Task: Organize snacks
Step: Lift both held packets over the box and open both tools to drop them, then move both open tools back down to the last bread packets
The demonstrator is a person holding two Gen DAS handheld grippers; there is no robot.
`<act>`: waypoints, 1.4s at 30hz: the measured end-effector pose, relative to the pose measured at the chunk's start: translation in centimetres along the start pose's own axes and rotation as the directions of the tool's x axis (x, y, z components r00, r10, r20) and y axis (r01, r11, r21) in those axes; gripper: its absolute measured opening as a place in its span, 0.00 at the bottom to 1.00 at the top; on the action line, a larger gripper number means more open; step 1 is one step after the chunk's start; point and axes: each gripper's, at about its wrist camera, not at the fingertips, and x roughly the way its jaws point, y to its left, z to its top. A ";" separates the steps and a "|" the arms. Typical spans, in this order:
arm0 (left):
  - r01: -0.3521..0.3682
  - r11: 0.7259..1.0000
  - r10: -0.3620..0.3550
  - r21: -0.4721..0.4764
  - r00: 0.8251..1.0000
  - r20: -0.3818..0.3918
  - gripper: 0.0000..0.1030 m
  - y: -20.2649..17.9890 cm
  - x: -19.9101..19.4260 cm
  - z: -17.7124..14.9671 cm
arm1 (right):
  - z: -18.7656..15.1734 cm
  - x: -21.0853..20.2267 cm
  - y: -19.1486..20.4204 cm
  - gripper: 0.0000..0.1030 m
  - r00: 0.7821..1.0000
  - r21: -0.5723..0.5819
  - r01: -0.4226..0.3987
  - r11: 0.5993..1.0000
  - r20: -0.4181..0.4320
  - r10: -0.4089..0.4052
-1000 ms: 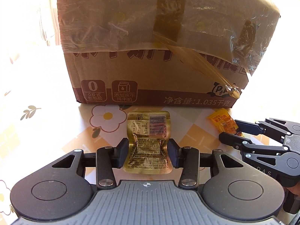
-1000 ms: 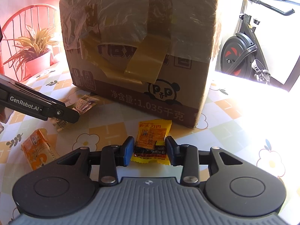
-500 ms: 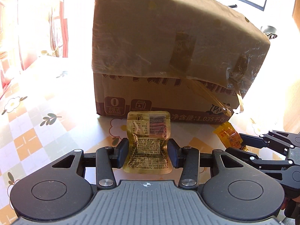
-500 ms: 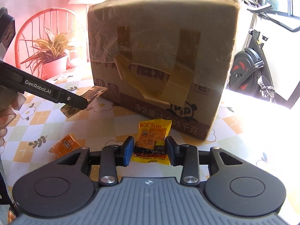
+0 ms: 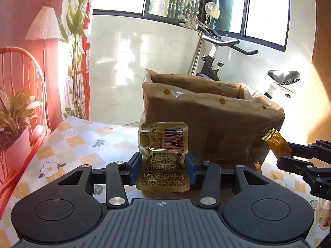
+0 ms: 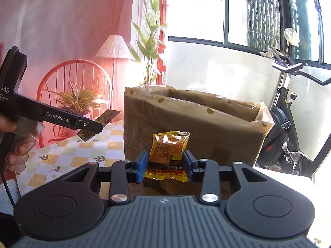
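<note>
— Holding a snack in each hand, from what I can see. Starting on the left: the left gripper (image 5: 163,166) has its blue pads clamped on a gold packet (image 5: 163,155), squeezing its lower half so the film buckles, with the barcode end standing up above the jaws.

— And that one is off the table?

— Clear of it — the flowered tablecloth (image 5: 78,142) shows below and behind. In the right wrist view you can see the same packet sticking out past the gripper's tip, in the air.

— What about the middle?

— The cardboard box (image 5: 211,122) wrapped in clear plastic, its top open (I can't see what is already inside). Both grippers sit in front of it, roughly level with its rim, neither one over the opening yet.

— And on the right?

— The right gripper (image 6: 165,166) grips an orange-yellow packet (image 6: 168,155) the same way, pads pressed on both sides, packet upright and aloft near the box's front wall.

— So how far along?

— My reading: the pick-up of these two is done, the drop into the box is not. Carrying them over the rim and letting go remains. Whether other snacks wait on the table, these views don't show.
</note>
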 end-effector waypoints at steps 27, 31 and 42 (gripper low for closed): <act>0.042 0.998 -0.042 0.053 0.999 -0.004 0.68 -5.1 11.4 10.9 | 7.1 8.3 -10.9 0.67 0.984 0.144 0.155 0.977 -0.115 -0.139; 0.047 0.997 -0.047 0.067 0.999 -0.013 0.68 -4.3 10.3 10.0 | 7.0 6.7 -10.0 0.67 0.989 0.119 0.135 0.984 -0.078 -0.126; 0.035 0.999 -0.038 -0.038 0.996 -0.080 0.68 -0.5 4.5 7.0 | 6.8 3.8 -6.9 0.67 0.994 0.117 0.096 0.988 -0.063 -0.089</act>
